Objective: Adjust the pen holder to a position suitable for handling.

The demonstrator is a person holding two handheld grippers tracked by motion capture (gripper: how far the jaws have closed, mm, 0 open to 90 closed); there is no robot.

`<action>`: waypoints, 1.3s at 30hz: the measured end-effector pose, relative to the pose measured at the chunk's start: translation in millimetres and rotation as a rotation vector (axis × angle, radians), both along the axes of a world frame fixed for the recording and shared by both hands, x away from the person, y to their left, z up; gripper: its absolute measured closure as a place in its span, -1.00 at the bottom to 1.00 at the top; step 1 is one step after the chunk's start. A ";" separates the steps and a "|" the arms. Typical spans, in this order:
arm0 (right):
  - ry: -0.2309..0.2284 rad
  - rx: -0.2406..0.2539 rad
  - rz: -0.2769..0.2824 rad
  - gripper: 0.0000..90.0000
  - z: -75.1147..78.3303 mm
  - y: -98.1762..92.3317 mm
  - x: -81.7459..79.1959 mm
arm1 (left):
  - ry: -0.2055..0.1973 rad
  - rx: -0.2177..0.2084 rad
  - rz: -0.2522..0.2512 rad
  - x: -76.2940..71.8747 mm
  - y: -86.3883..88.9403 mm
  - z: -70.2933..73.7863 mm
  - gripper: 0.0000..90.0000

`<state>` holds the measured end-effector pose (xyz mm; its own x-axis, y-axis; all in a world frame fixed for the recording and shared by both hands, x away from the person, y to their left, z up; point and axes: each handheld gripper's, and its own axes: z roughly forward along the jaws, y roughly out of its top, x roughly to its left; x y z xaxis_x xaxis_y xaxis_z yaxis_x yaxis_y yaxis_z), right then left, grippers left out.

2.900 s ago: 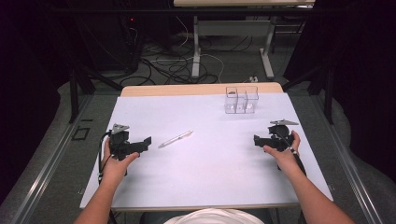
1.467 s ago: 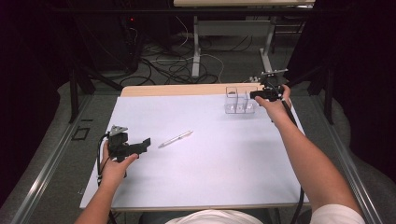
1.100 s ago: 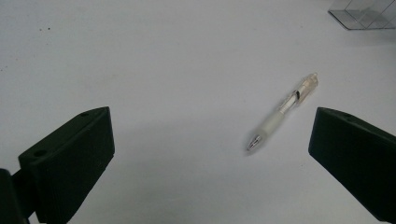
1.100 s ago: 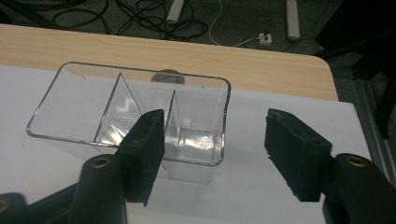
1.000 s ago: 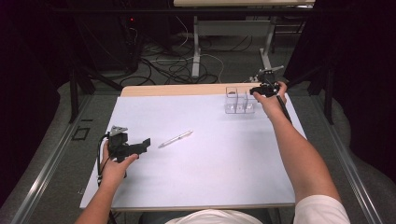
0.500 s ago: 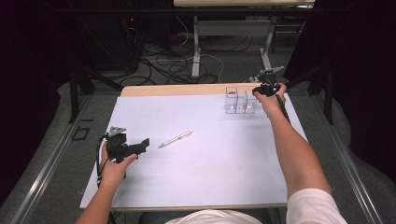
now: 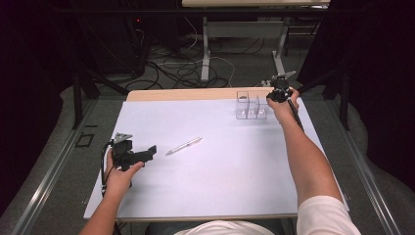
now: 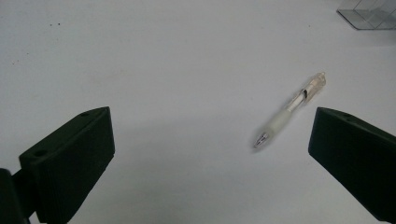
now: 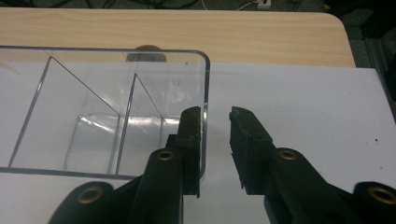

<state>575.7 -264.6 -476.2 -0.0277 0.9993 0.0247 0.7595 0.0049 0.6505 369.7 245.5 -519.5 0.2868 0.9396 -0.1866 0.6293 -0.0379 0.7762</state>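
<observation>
A clear plastic organizer (image 7: 250,105) with several compartments stands at the far right of the white table top (image 7: 220,181). My right gripper (image 7: 275,96) is at its right end. In the right gripper view the organizer's end wall (image 9: 206,84) stands between the jaws of my right gripper (image 9: 215,112): the left jaw is inside against the wall and the right jaw outside with a gap. These jaws have just been closing. A clear pen (image 7: 183,146) lies mid-table. My left gripper (image 7: 150,151) rests open at the near left, the pen (image 8: 289,109) ahead of the gripper (image 8: 210,123).
A bare wooden strip (image 7: 186,94) runs along the table's far edge behind the organizer. Beyond it, cables and table legs (image 7: 205,54) cover the floor. Dark curtains close in both sides.
My right hand has gone from the near right of the table to the organizer at the far edge and sunk a little beside it. The left hand and pen stay put.
</observation>
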 end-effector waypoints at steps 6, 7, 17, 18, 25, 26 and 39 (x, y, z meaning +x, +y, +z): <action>0.015 -0.014 -0.019 0.94 -2.7 9.0 -0.5 | 0.003 0.010 -0.005 0.4 -0.6 -0.4 -0.97; 0.015 -0.014 -0.019 0.94 -2.7 9.0 -0.5 | 0.004 0.009 -0.007 0.3 -0.8 -0.1 -0.97; 0.029 -0.001 -0.044 0.98 -2.2 8.6 -0.3 | 0.008 0.017 -0.011 0.7 -1.5 -0.9 -0.97; 0.029 -0.001 -0.044 0.98 -2.2 8.6 -0.3 | 0.007 0.017 -0.012 0.8 -1.6 -1.1 -0.97; 0.053 0.002 -0.054 0.98 0.3 8.5 -4.4 | 0.008 0.012 -0.010 1.4 -2.4 -1.6 -0.97; 0.053 0.002 -0.054 0.98 0.3 8.5 -4.4 | 0.003 0.007 -0.006 1.7 -3.0 -2.0 -0.97; 0.103 0.016 0.004 0.98 5.3 15.8 -33.4 | 0.008 0.018 -0.028 3.6 -6.9 -1.1 -0.97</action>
